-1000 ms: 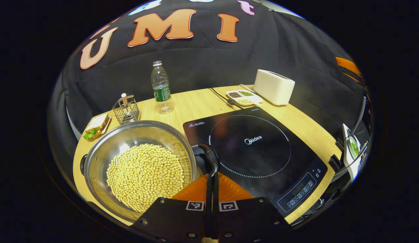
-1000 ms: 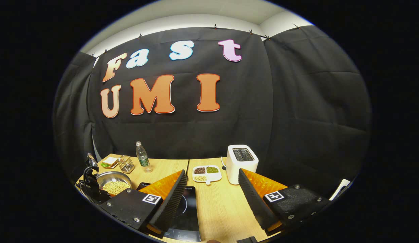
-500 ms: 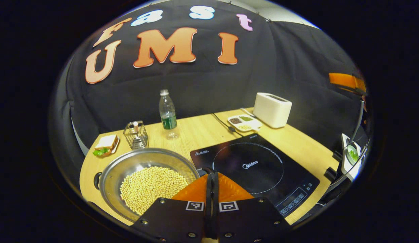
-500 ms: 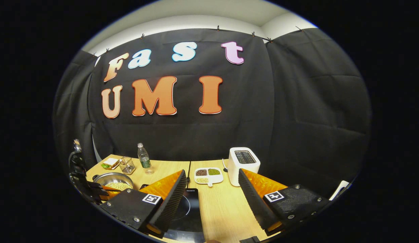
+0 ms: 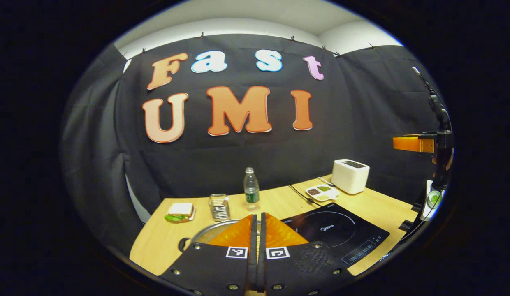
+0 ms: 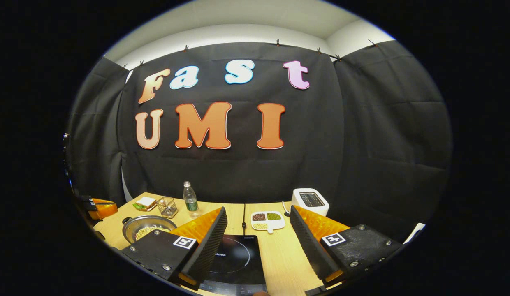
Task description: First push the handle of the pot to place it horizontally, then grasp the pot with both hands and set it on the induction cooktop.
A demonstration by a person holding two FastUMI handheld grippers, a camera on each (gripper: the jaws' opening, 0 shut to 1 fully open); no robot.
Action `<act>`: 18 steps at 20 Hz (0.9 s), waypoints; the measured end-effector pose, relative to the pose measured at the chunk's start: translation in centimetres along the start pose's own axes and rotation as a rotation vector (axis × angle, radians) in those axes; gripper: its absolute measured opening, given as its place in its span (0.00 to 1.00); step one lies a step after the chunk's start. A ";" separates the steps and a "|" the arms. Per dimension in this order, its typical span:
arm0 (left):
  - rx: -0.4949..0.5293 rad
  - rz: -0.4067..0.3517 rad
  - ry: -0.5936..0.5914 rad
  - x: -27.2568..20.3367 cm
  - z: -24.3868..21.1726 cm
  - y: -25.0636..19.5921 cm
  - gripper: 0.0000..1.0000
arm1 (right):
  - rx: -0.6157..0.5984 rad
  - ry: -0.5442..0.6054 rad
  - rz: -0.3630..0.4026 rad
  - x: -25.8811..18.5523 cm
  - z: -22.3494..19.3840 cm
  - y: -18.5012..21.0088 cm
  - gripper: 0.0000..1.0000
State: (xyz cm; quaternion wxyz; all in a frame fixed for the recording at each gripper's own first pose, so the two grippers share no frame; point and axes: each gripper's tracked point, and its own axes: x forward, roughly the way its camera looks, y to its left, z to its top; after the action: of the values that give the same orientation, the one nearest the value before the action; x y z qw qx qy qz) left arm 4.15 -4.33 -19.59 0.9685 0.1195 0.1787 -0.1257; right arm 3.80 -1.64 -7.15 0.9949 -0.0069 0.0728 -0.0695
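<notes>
Behind the left gripper (image 5: 257, 230)'s closed fingers, the pot (image 5: 205, 232) hides; right gripper (image 6: 258, 230) gapes.

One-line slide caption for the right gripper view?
Open right hand-held gripper above induction cooktop; pot of beans sits left.

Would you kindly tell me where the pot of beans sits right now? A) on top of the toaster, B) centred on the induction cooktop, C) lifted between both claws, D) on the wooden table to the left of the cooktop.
D: in the right gripper view the pot rests on the table left of the induction cooktop, whose black surface is bare.
</notes>
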 end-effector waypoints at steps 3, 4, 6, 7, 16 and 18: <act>-0.036 0.069 -0.019 -2.0 0.4 3.9 0.01 | 0.000 -0.018 0.034 -0.4 0.6 2.9 0.95; -0.052 0.083 -0.033 -2.5 0.8 5.3 0.02 | 0.001 -0.021 0.047 -0.3 0.6 3.8 0.95; -0.072 0.119 -0.071 -3.6 1.5 8.1 0.01 | -0.004 -0.024 0.068 -0.1 0.3 5.9 0.95; -0.077 0.137 -0.091 -4.2 1.8 9.1 0.05 | -0.007 -0.023 0.074 0.1 0.2 6.7 0.95; -0.104 0.189 -0.066 -3.4 -2.3 15.7 0.04 | 0.050 0.004 0.118 3.6 -3.7 14.9 0.95; -0.112 0.183 -0.048 -2.1 -3.6 16.4 0.26 | 0.058 0.032 0.130 4.6 -5.7 16.6 0.95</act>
State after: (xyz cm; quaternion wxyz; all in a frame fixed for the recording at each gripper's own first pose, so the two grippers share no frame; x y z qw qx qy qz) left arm 5.79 12.47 -19.06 0.9851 0.0779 0.1507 -0.0292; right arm 9.79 14.17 -13.84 0.9958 0.0280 0.0870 -0.0070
